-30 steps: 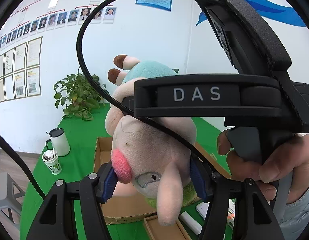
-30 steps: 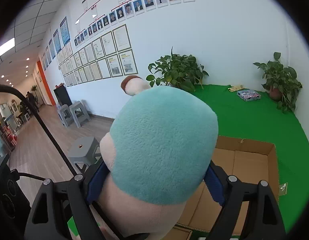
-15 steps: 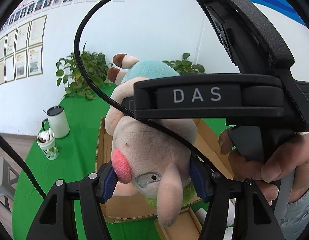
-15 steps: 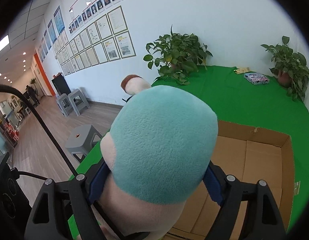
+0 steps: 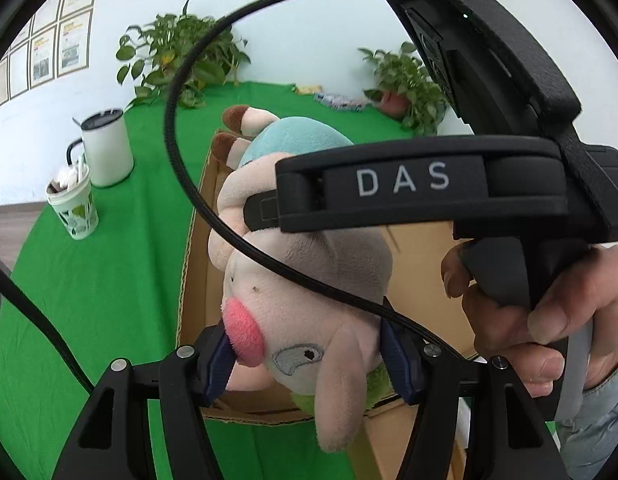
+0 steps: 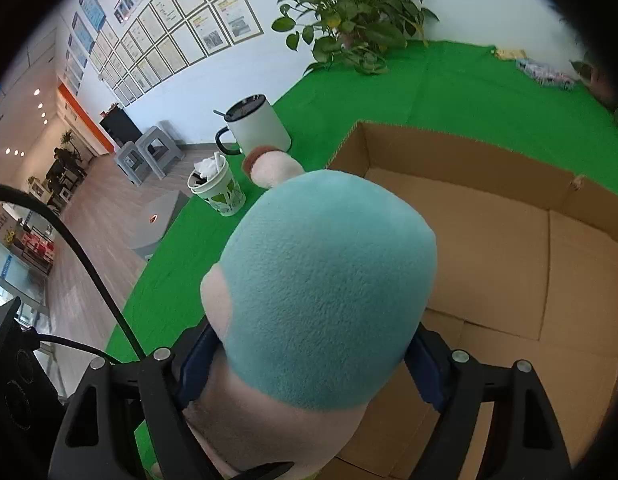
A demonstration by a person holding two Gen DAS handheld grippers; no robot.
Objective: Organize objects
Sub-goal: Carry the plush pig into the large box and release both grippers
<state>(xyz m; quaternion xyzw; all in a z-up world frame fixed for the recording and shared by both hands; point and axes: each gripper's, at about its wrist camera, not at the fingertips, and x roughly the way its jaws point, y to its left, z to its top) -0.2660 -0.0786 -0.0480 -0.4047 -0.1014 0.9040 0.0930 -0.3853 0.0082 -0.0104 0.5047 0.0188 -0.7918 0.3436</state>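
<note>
A: Where's the plush pig [image 5: 305,304]?
B: In the air over the open cardboard box [image 6: 509,240], head toward the left claw [image 5: 309,364], which is closed on its face.
A: And the right claw [image 6: 309,364]?
B: Clamped on its teal-clad body [image 6: 329,300].
A: Anything beside the box?
B: A white mug [image 6: 257,124] and a paper cup [image 6: 219,192] on the green table [image 5: 101,300], possibly stuffed with tissue.
</note>
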